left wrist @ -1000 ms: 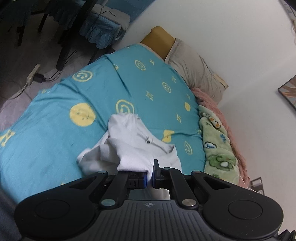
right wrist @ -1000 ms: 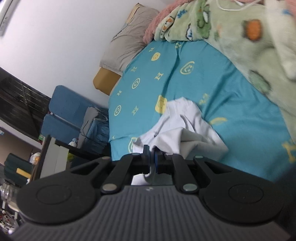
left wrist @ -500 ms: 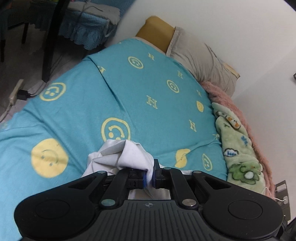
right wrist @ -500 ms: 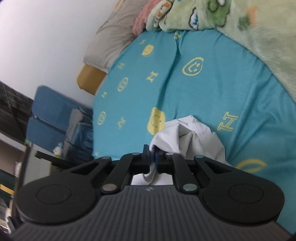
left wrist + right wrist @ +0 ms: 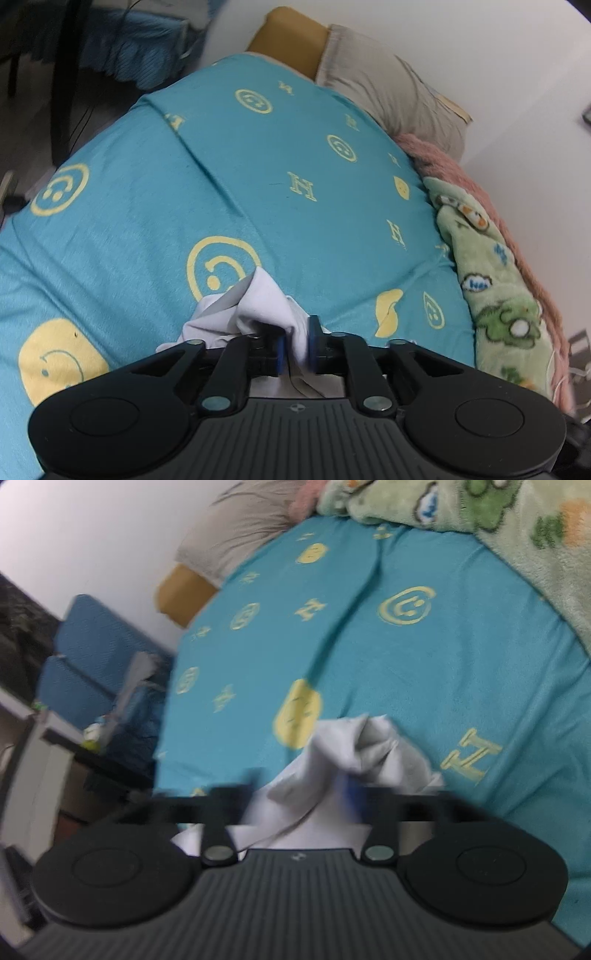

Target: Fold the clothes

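A crumpled white garment [image 5: 258,306] lies bunched on the turquoise bedsheet [image 5: 240,177], just in front of both grippers. My left gripper [image 5: 297,343] is shut on a fold of it, with white cloth pinched between the blue pads. In the right wrist view the same white garment [image 5: 354,746] rises in a peak over the sheet [image 5: 424,672]. My right gripper [image 5: 295,794] is blurred by motion and its fingers stand spread wide apart. Cloth lies loosely between them.
A beige pillow [image 5: 388,85] and a mustard cushion [image 5: 291,40] sit at the head of the bed. A green cartoon blanket [image 5: 491,288] and a pink one [image 5: 443,155] line the wall side. A blue chair [image 5: 96,646] and a desk [image 5: 33,738] stand off the bed's other side.
Both grippers have come lower and closer to the sheet, bunching the garment. The right gripper, shut on the cloth before, has spread its fingers. The left stays clamped.
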Demonstrator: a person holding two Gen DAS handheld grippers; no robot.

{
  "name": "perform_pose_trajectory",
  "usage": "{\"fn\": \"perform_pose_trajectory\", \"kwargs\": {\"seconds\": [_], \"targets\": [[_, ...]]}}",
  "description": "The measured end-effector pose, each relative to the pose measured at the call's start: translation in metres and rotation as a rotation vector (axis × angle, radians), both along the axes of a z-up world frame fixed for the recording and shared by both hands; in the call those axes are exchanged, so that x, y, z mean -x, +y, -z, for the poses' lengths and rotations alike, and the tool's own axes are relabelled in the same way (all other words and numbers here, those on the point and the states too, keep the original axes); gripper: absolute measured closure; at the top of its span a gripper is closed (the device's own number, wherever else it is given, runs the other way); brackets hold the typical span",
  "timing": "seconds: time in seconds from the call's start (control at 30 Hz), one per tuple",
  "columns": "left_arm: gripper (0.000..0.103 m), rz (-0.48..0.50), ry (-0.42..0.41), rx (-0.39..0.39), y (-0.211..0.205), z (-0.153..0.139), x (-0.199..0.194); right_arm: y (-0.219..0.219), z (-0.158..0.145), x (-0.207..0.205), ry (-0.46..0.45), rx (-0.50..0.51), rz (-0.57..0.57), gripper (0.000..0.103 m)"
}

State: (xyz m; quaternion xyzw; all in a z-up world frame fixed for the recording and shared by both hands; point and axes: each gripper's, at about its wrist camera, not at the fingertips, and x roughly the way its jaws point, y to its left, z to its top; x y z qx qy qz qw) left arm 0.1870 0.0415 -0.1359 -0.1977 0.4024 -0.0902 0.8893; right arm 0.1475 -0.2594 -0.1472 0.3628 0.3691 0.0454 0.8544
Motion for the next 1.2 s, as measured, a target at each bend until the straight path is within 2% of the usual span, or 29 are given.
{"fn": "perform_pose_trajectory", "kwargs": {"seconds": [0.07, 0.1, 0.17, 0.2, 0.23, 0.27, 0.33, 0.43, 0.5, 0.63, 0.93, 1.1, 1.2], "targets": [[0.044, 0.034, -0.043, -0.056, -0.008, -0.001, 0.002, 0.003, -0.007, 0.011, -0.057, -0.011, -0.021, 0.018], [0.038, 0.051, -0.064, -0.084, -0.012, -0.002, 0.004, 0.006, -0.010, 0.016, -0.084, -0.003, -0.029, 0.017], [0.034, 0.086, -0.107, -0.140, -0.020, -0.003, 0.006, 0.018, -0.010, 0.017, -0.094, 0.082, -0.067, 0.017], [0.033, 0.103, -0.128, -0.168, -0.024, -0.004, 0.007, 0.024, -0.010, 0.017, -0.099, 0.124, -0.086, 0.024], [0.033, 0.120, -0.150, -0.195, -0.028, -0.004, 0.009, 0.030, -0.010, 0.017, -0.103, 0.166, -0.104, 0.038], [0.033, 0.137, -0.171, -0.223, -0.032, -0.005, 0.010, 0.034, -0.006, 0.011, -0.093, 0.208, -0.116, 0.043], [0.033, 0.139, -0.141, -0.241, -0.034, 0.003, 0.006, 0.042, 0.003, -0.001, -0.074, 0.292, -0.141, 0.063], [0.034, 0.144, -0.089, -0.287, -0.037, 0.015, -0.001, 0.053, 0.017, -0.025, -0.044, 0.406, -0.170, 0.064], [0.034, 0.155, -0.086, -0.324, -0.040, 0.021, -0.003, 0.059, 0.027, -0.033, -0.027, 0.446, -0.190, 0.064], [0.034, 0.152, -0.082, -0.318, -0.039, 0.025, -0.001, 0.065, 0.029, -0.027, -0.027, 0.502, -0.205, 0.066], [0.034, 0.184, -0.108, -0.319, -0.043, 0.007, 0.046, 0.071, -0.005, 0.039, -0.077, 0.561, -0.204, 0.065], [0.029, 0.172, -0.092, -0.330, -0.036, 0.000, 0.081, 0.072, -0.011, 0.065, -0.026, 0.564, -0.200, 0.066], [0.029, 0.168, -0.048, -0.347, -0.036, 0.006, 0.089, 0.078, -0.004, 0.067, 0.011, 0.591, -0.223, 0.066]]}}
